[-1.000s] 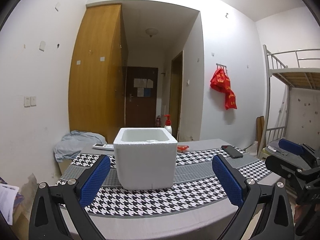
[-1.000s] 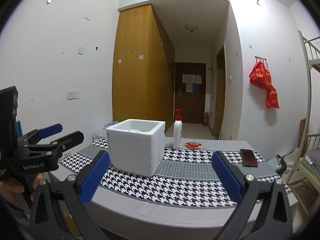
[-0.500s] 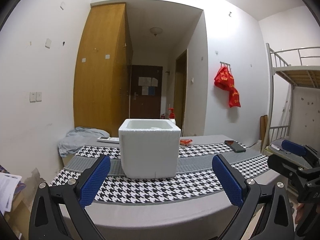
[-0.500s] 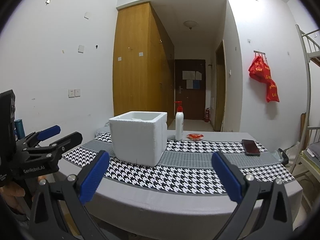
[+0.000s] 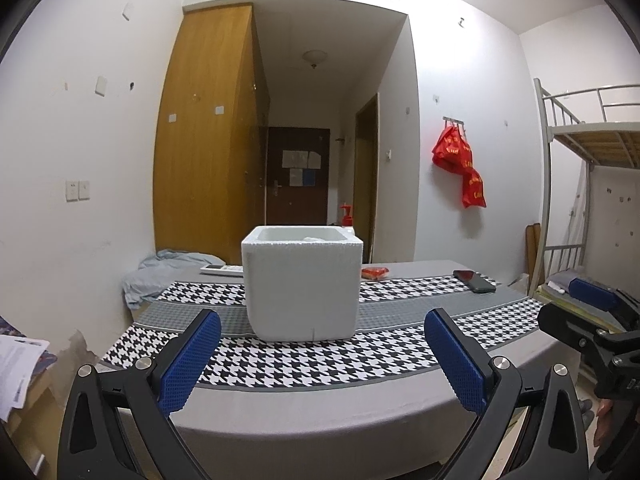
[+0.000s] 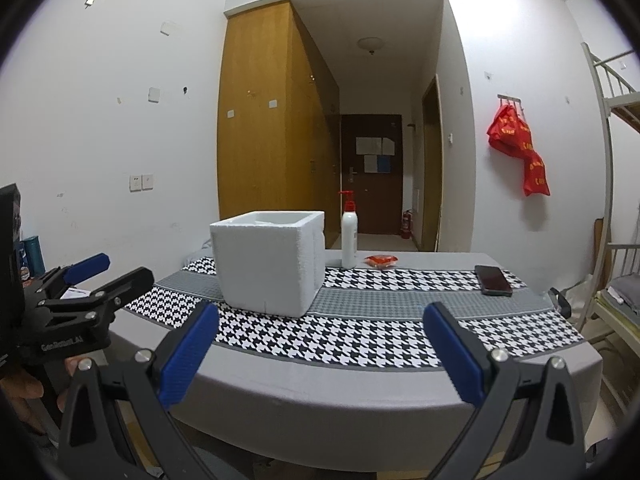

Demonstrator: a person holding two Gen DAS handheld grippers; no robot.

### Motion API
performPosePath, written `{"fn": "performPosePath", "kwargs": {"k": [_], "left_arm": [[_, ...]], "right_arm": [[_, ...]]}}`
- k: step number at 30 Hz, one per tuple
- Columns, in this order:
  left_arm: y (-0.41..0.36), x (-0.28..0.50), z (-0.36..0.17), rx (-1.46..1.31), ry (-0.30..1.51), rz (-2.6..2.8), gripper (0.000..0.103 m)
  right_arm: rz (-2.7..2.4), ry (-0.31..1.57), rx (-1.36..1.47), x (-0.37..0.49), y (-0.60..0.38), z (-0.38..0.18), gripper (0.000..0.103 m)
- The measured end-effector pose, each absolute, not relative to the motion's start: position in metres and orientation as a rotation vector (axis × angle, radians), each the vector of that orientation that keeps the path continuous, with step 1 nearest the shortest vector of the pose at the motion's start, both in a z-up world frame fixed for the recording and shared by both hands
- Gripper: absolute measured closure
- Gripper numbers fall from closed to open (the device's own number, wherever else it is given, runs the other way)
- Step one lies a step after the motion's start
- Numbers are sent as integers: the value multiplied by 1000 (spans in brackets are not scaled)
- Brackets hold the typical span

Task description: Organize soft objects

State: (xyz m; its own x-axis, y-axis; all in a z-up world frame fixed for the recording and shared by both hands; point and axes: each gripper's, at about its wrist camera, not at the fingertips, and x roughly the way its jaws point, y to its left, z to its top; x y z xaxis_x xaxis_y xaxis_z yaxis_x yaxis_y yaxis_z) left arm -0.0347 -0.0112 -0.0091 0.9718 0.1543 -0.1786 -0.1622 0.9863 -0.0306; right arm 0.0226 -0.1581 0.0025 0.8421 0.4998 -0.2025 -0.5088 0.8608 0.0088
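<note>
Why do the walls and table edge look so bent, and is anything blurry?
Left wrist view: fisheye lens bows the grey table edge; white foam box stays sharp. Right wrist view: same bending, dark corners, black phone crisp, no glare.

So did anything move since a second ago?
Both grippers sank lower and level: the white foam box now shows less of its inside. Left gripper and right gripper stayed open and empty. Box, pump bottle and phone didn't move.
</note>
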Motion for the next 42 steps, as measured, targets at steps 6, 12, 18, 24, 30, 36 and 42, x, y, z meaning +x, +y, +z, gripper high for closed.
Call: {"fn": "performPosePath", "kwargs": {"k": [6,12,18,24,30,36,42], "left_arm": [[-15,-42,-6,-26,158,164,1],[-17,-48,-4,-20,149,170,1],[-18,-51,-5,-16,145,166,1],[-18,-52,-7,-11,144,184,1],[-18,-50,-8,-10,152,181,1],[-19,-51,-7,-9,150,180,1],[-20,-53,-8,-3,144,173,1]], "right_arm": [[532,205,-48,17,-157,3,0],[534,189,-56,10,-157,6,0],[543,187,-56,6,-155,4,0],[545,187,-67,4,-154,2,0],[545,194,-68,4,-153,2,0],[545,193,-69,4,-153,5,0],[543,195,-67,4,-153,5,0]]}}
